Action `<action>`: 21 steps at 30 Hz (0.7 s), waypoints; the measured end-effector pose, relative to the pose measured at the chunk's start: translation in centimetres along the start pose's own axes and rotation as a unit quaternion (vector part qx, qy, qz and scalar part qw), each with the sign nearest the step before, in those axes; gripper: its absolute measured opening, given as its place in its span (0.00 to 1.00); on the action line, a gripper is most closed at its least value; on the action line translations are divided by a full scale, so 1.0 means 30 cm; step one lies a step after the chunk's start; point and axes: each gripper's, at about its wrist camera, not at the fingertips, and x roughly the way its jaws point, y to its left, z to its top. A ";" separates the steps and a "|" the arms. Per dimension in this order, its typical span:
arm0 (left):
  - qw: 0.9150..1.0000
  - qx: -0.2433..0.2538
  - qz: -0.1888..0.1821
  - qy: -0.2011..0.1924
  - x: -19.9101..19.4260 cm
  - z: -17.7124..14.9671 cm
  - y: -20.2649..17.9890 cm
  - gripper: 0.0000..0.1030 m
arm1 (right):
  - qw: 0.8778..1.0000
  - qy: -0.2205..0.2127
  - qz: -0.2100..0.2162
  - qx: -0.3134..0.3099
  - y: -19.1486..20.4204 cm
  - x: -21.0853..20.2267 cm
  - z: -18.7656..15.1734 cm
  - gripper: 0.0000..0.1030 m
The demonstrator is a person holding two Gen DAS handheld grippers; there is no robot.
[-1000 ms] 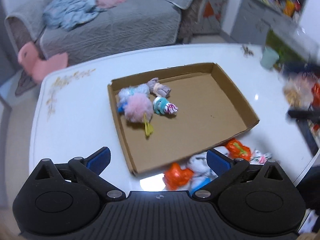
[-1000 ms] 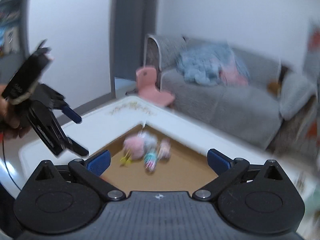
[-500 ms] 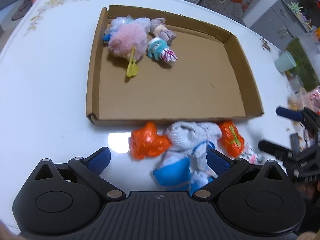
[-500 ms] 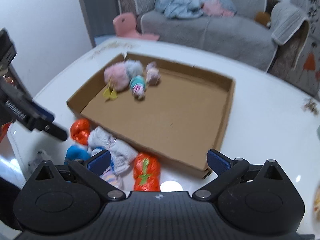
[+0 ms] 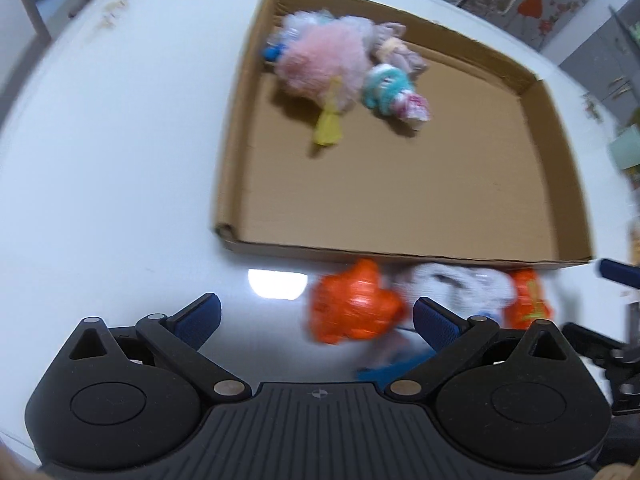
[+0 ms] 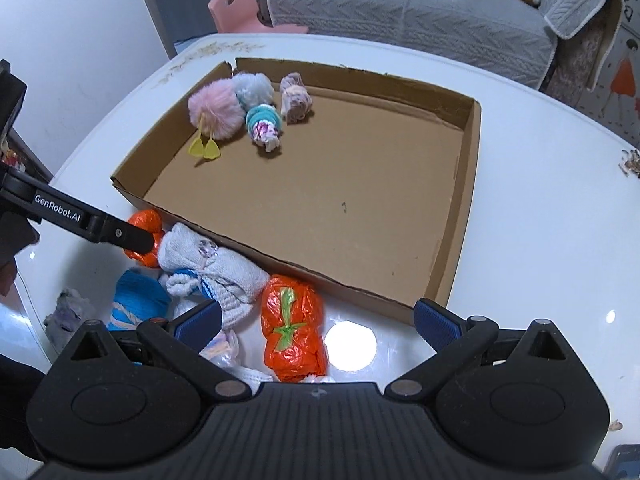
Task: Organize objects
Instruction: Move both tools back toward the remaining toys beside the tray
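Listing by view, left wrist first. Left gripper (image 5: 316, 318): fingers apart, nothing between the pads, low over the white table (image 5: 112, 168). Cardboard tray (image 5: 560, 148): shallow, open, lying flat beyond the gripper. Far left corner of tray: pink pompom (image 5: 324, 62) with yellow tags, teal roll (image 5: 390, 90) touching its right side, beige roll (image 5: 400, 48) behind that. On the table against the tray's near wall: orange bundle (image 5: 352, 308), just ahead of the right finger; white sock (image 5: 460, 284) to its right; second orange bundle (image 5: 528, 300) further right. This view is motion-blurred, so details are soft. Right gripper's finger tip (image 5: 616, 270) shows at the right edge.

Right wrist view. Right gripper (image 6: 318, 320): fingers apart, empty, above the table's (image 6: 540, 264) near edge. Tray (image 6: 472, 152) ahead, floor mostly bare. Far left corner: pompom (image 6: 216, 110), pale blue pompom (image 6: 254, 86) behind it, teal roll (image 6: 262, 122), beige roll (image 6: 295, 98). Outside the near wall: green-tied orange bundle (image 6: 292, 328) between the fingers' line; sock (image 6: 212, 264) left of it; blue roll (image 6: 136, 300) further left; other orange bundle (image 6: 146, 236) by the tray's near left corner. Left gripper's finger (image 6: 96, 224) reaches in from the left, its tip touching that bundle. Grey sofa (image 6: 400, 8) and pink stool (image 6: 236, 12) stand beyond the table.
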 end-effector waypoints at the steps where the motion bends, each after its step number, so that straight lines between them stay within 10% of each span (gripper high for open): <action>1: 1.000 0.000 0.019 -0.003 -0.002 0.000 0.010 0.99 | 1.000 0.003 -0.002 -0.002 0.003 0.008 0.000 0.99; 21: 0.999 0.046 0.000 -0.014 0.020 -0.021 -0.069 0.99 | 0.999 0.043 -0.012 0.011 -0.017 0.080 -0.006 0.98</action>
